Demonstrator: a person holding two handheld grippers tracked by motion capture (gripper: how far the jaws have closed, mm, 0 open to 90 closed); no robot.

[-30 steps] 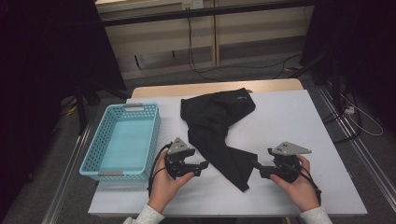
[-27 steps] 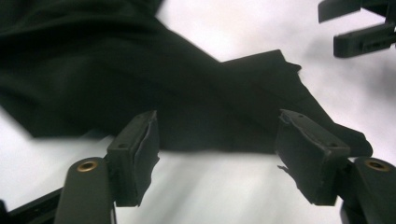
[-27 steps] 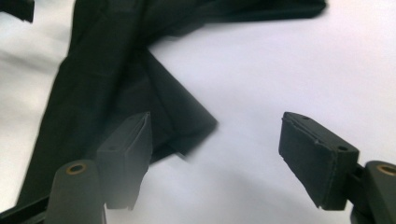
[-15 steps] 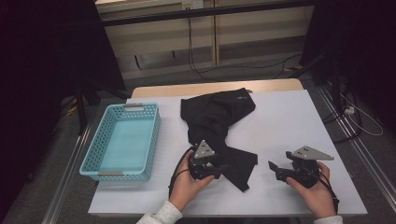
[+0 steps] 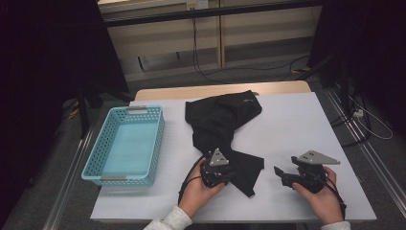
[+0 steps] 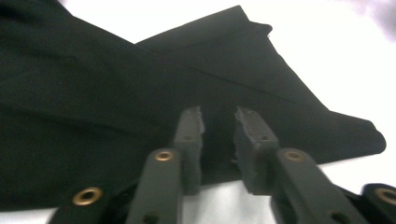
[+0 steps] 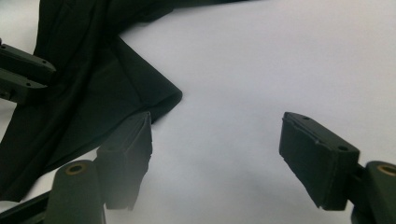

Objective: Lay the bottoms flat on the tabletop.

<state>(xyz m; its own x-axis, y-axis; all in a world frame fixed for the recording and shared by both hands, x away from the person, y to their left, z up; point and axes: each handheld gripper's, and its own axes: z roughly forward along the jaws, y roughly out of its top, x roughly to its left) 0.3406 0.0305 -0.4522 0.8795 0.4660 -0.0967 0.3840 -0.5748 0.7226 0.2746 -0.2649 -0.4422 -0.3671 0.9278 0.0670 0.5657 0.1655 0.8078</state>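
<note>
A black garment (image 5: 220, 117) lies crumpled across the middle of the white table (image 5: 301, 120), one end reaching toward the person. My left gripper (image 5: 233, 176) lies low over that near end. In the left gripper view its jaws (image 6: 219, 114) have just been closing and stand narrow, with the garment (image 6: 116, 93) edge between them and a dark gap still showing between the pads. My right gripper (image 5: 277, 171) rests on bare table to the right, jaws (image 7: 217, 121) wide and nothing between them. The garment's corner (image 7: 159, 95) lies just beside its left finger.
A light blue plastic basket (image 5: 123, 178) with nothing in it stands at the table's left side. The table's near edge runs just below both hands. Cables trail on the floor beyond the far edge, and dark frames stand at either side.
The left hand slid right from bare table onto the garment's near end, and its jaws narrowed. The right hand shifted slightly right and toward the person, then held still.
</note>
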